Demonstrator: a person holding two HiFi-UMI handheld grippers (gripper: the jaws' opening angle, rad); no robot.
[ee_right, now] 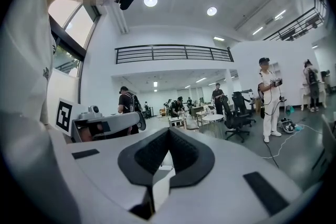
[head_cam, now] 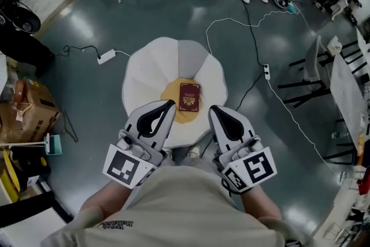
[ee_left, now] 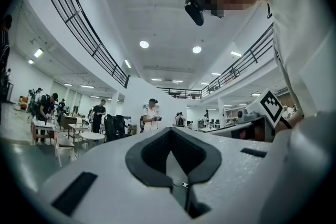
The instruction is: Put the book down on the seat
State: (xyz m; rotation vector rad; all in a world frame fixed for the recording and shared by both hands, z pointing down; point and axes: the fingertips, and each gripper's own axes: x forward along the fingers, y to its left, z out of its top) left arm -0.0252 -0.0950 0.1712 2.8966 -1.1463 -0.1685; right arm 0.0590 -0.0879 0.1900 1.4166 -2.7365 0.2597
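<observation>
The book (head_cam: pixel 189 96) lies flat on the seat (head_cam: pixel 171 95), so my left gripper (head_cam: pixel 169 104) and right gripper (head_cam: pixel 213 109), both closed and empty, need only withdraw.

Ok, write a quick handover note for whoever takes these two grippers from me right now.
Left gripper: shut, empty, held in front of the body.
Right gripper: shut, empty, beside the left one.
Book: lies flat on the yellow cushion in the middle of the white seat, touched by neither gripper.
Done: the book is down on the seat.
Left: nothing of the task that shows; both grippers are free.
</observation>
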